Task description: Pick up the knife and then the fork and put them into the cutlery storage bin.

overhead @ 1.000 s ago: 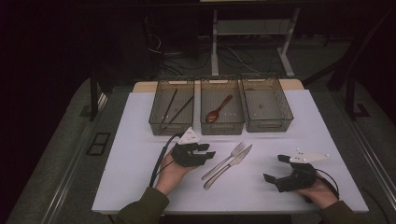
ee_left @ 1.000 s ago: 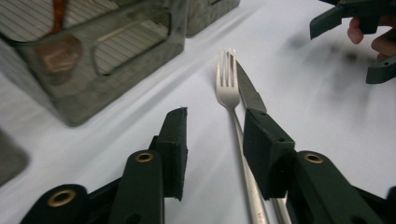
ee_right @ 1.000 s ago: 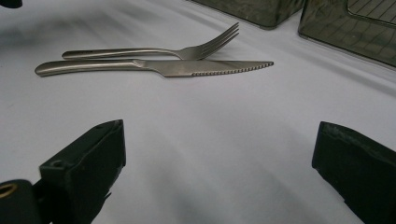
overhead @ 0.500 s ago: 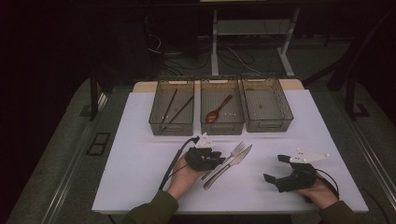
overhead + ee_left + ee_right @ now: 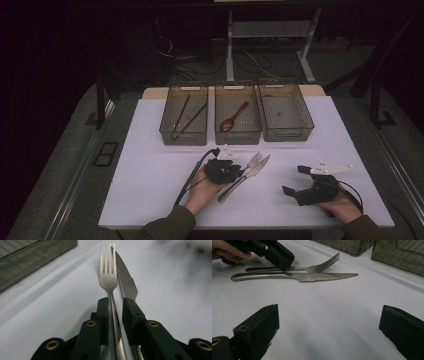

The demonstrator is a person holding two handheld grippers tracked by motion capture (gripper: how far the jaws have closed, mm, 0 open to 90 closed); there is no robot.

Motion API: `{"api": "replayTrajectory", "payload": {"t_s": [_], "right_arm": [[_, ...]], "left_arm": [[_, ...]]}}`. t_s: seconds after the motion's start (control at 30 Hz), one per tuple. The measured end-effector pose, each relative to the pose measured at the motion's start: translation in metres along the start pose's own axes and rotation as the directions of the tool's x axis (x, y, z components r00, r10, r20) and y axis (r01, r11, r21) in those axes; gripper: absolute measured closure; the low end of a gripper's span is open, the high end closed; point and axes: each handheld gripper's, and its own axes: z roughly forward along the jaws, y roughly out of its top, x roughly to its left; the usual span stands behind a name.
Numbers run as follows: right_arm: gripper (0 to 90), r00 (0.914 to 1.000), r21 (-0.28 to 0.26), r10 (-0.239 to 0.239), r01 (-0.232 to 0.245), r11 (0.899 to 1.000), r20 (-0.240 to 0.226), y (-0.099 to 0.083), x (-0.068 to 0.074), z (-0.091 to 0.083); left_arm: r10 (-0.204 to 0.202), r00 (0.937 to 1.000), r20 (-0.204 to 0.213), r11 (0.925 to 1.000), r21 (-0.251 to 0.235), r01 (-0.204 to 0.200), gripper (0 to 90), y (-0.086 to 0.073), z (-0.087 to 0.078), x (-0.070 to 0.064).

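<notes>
A fork (image 5: 251, 163) and a knife (image 5: 246, 177) are laid side by side on the white table (image 5: 150, 175), near the middle of its near edge, with their tips pointed toward the three bins along the far edge. The left hand-held gripper (image 5: 115, 312) is set over the fork's handle: in the left gripper view the handle is seen running between the two jaws, which stand narrowly apart on either side of it, with a sliver of gap on each side, so the fork is straddled but not yet pinched. The knife lies just beside the right-hand jaw, which appears to overlap the blade's base (whether it is touched cannot be told).

The right hand-held gripper (image 5: 301, 183) is held near the table's near right corner, well apart from the cutlery, with its jaws spread wide and nothing between them.

The step in hand is judged to be the grasping of the fork. For it to be done well, the jaws should be kept square across the handle and lowered until the tips are close to the table, so that only the fork is caught and the knife is left outside. The squeeze should be made firmly, since a thin, smooth handle is likely to slip or twist. A straight lift is then advised, so the knife is not dragged along. The left bin (image 5: 184, 121) holds chopsticks and the middle bin (image 5: 238, 120) a spoon; the right bin (image 5: 286, 118) looks the likely place for the fork.
</notes>
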Motion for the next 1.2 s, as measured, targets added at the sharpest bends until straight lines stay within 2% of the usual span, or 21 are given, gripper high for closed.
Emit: {"api": "replayTrajectory", "payload": {"t_s": [0.07, 0.27, 0.57, 0.73, 0.93, 1.0, 1.2], "right_arm": [[2.3, 1.0, 0.0, 0.001, -0.001, 1.0, 0.0, 0.0, 0.0, 0.0], [2.3, 1.0, -0.003, -0.001, 0.001, 1.0, 0.002, 0.0, -0.001, -0.001], [2.3, 1.0, -0.005, -0.003, 0.003, 1.0, 0.001, 0.0, 0.0, -0.001], [2.3, 0.9998, -0.01, 0.017, -0.017, 1.0, -0.01, 0.001, -0.001, -0.001], [2.3, 0.9982, -0.026, 0.06, -0.061, 0.998, -0.007, 0.002, -0.004, -0.003], [2.3, 0.997, -0.014, 0.076, -0.077, 0.997, -0.009, 0.003, -0.005, -0.004], [2.3, 0.9974, 0.001, 0.071, -0.071, 0.997, -0.016, 0.006, -0.005, -0.005]], "left_arm": [[0.003, 1.0, -0.002, 0.9999, 0.013, -0.003, 75.7, 0.0, 0.004, -0.002], [0.029, 0.9992, -0.028, 0.9995, 0.012, -0.028, 81.4, 0.0, 0.005, -0.004], [0.012, 0.9997, -0.023, 0.9999, 0.007, -0.012, 84.1, 0.0, 0.004, -0.002], [0.011, 0.9997, -0.021, 0.9999, 0.0, -0.011, 84.3, 0.001, -0.001, 0.001], [-0.015, 0.9998, -0.016, 0.9977, -0.066, 0.014, 84.4, 0.004, -0.018, 0.005], [-0.025, 0.9996, -0.013, 0.9956, -0.09, 0.024, 84.5, 0.006, -0.025, 0.006], [-0.041, 0.9991, -0.011, 0.985, -0.168, 0.039, 84.6, 0.011, -0.046, 0.01]]}}
